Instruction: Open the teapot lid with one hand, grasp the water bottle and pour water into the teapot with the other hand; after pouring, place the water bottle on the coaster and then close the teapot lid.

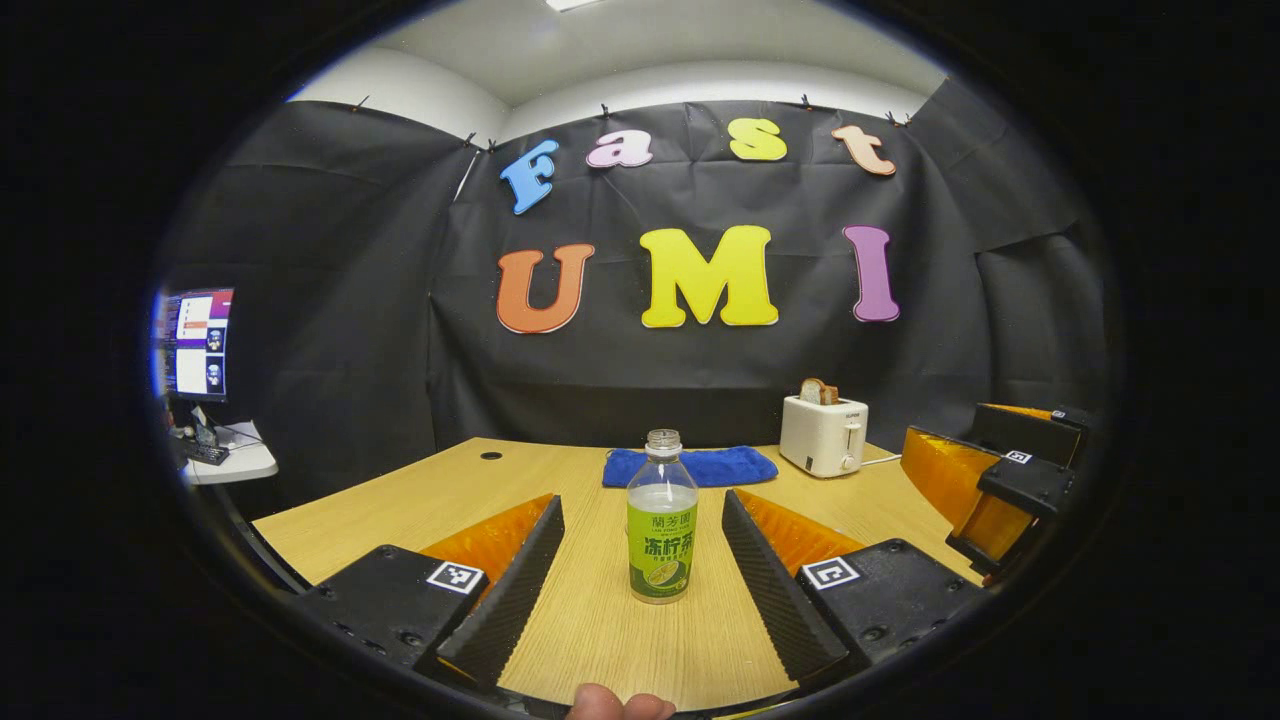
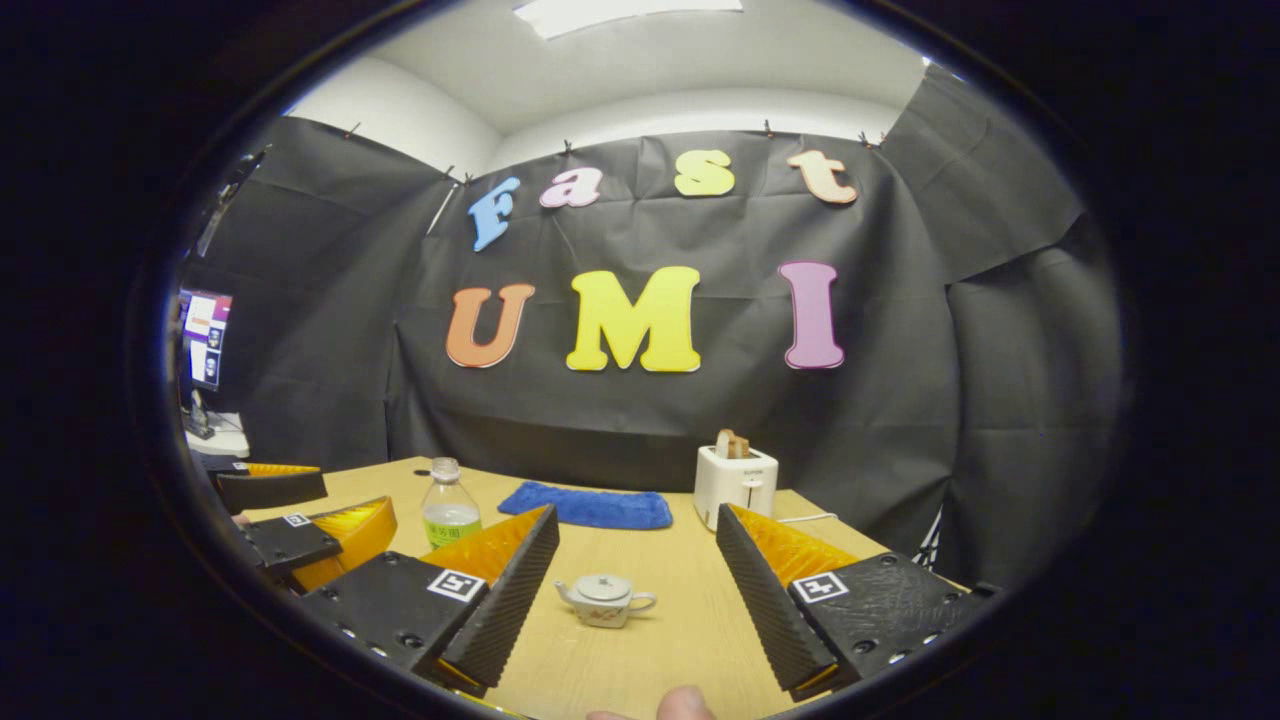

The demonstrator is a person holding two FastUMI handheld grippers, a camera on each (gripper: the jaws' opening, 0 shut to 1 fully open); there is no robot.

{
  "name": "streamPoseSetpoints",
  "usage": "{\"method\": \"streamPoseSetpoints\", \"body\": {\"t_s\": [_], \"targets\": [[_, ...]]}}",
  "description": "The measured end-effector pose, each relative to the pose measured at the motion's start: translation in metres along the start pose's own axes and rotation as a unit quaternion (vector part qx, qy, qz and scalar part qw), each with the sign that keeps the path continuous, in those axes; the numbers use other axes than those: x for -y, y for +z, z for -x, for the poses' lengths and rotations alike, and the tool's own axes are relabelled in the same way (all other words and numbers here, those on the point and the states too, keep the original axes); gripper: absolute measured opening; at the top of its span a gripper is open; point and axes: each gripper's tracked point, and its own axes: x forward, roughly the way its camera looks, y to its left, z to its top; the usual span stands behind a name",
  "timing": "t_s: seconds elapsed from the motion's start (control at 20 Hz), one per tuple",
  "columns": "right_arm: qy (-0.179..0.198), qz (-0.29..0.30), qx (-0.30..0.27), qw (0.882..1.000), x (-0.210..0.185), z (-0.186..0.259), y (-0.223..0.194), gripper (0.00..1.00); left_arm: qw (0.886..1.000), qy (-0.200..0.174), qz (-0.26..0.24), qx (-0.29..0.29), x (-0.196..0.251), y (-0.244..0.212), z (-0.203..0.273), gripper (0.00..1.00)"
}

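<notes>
Wooden table [image 1: 420,500] carries everything: the teapot [image 2: 605,600], lid on, sits low in the right gripper view's centre between the wide-spread fingers of the right gripper [image 2: 635,590], while the uncapped water bottle [image 1: 661,530] stands mid-frame between the left gripper [image 1: 640,570], equally wide. Nothing looks begun; behind wait a blue cloth [image 1: 690,466] and toaster [image 1: 822,435].

Water bottle [image 1: 662,527] upright on the table [image 1: 420,500] toward its left side, teapot [image 2: 605,600] right of it, cloth [image 1: 690,466] behind along the far edge, toaster [image 1: 823,435] at far right.
</notes>
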Motion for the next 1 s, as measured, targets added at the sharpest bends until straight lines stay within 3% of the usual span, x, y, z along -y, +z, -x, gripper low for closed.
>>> {"method": "streamPoseSetpoints", "body": {"t_s": [0.5, 1.0], "targets": [[0.008, 0.001, -0.034, 0.999, -0.005, -0.022, -0.032, 0.95, 1.0, 0.003, -0.002, -0.003, -0.005, -0.002, 0.0, 0.99], [0.022, 0.005, -0.097, 0.995, -0.022, -0.089, -0.1, 0.95, 1.0, 0.006, -0.003, -0.004, -0.01, -0.003, -0.004, 0.99]]}}
